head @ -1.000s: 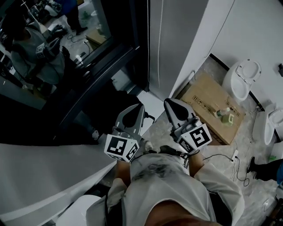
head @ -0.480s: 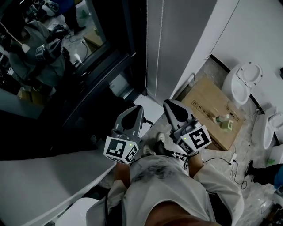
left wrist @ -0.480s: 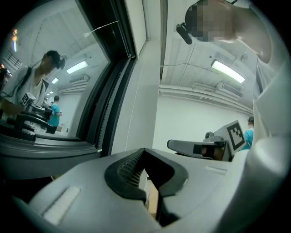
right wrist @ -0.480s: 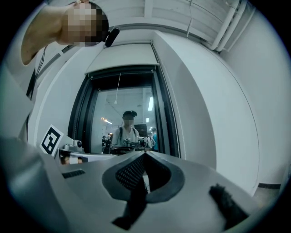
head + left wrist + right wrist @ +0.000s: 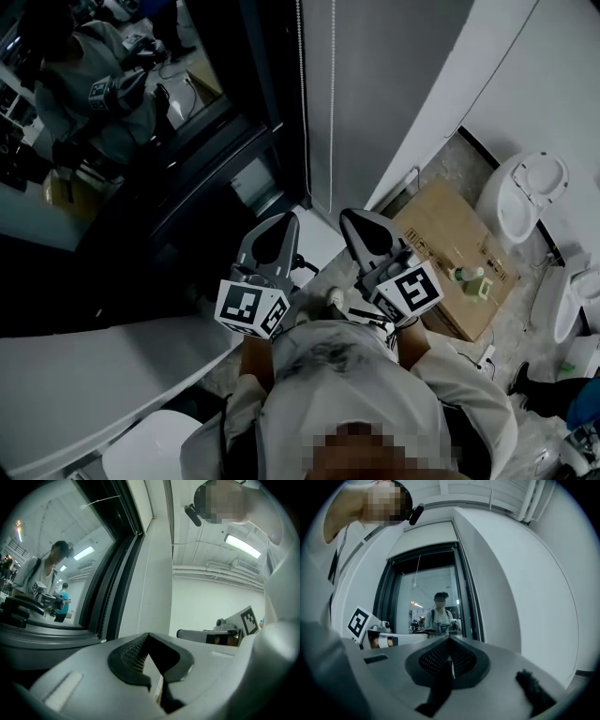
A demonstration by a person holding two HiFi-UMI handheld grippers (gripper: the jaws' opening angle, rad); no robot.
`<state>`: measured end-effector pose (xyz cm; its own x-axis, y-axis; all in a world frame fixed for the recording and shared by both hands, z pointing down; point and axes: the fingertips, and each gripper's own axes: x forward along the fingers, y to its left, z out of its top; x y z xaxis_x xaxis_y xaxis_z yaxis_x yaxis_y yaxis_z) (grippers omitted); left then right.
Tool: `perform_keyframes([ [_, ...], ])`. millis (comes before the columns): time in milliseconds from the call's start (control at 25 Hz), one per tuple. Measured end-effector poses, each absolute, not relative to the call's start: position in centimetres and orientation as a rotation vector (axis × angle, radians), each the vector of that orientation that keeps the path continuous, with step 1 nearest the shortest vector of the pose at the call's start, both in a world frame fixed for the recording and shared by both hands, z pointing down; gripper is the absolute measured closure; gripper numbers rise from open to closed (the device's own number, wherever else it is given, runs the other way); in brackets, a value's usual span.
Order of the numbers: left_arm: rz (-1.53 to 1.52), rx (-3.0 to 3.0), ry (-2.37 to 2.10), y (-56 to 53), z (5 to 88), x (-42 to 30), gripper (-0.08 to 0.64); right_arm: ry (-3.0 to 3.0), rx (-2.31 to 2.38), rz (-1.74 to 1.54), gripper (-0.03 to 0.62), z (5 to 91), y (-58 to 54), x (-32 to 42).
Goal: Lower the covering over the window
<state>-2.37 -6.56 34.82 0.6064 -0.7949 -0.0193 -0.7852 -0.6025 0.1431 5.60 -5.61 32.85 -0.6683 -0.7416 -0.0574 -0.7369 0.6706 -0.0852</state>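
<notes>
Both tools are carried side by side at waist height, level and aimed at the far wall, which reads as an approach posture rather than work. The left gripper (image 5: 284, 225) has its jaws clenched together with nothing between them, and the right gripper (image 5: 354, 221) is likewise closed and empty; holding them shut probably just keeps them compact until there is something to pinch. They point toward the right edge of the window (image 5: 141, 141), where a thin beaded cord (image 5: 333, 94) hangs down beside the dark frame. That is most likely the thing to pull, and neither tool is near it yet. The covering (image 5: 424, 538) itself appears to be gathered up at the very top of the opening, seen from the right gripper view as a pale band above the black frame, though I cannot tell its make or texture. Below it the glass is fully bare, dark and glossy, mirroring the person and the lit room, with the cord (image 5: 477, 611) running down the frame's right side.
</notes>
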Motion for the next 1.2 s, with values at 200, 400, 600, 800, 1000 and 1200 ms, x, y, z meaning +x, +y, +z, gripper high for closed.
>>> perform_keyframes([
  [200,-0.111,2.687,-1.405,-8.3,34.7,-1.3,0.554,2.843,-1.195,-0.092,0.575,33.8,-7.1,6.7],
  [400,-0.07,2.677,-1.46,-10.0,34.6,-0.8,0.552,2.849,-1.149,-0.111,0.575,34.0,-7.9,7.3],
  [600,-0.06,2.691,-1.467,-12.1,34.3,-0.2,0.551,2.848,-1.142,-0.112,0.575,34.1,-9.0,7.6],
  [800,-0.069,2.699,-1.454,-14.2,34.5,-0.1,0.551,2.849,-1.169,-0.097,0.575,34.3,-10.1,7.5],
  [1000,-0.079,2.72,-1.439,-16.4,34.2,-0.5,0.537,2.836,-1.179,-0.105,0.575,34.3,-11.2,6.8],
  [1200,-0.073,2.734,-1.427,-18.2,34.3,-0.9,0.529,2.832,-1.196,-0.1,0.575,34.4,-12.1,6.2],
])
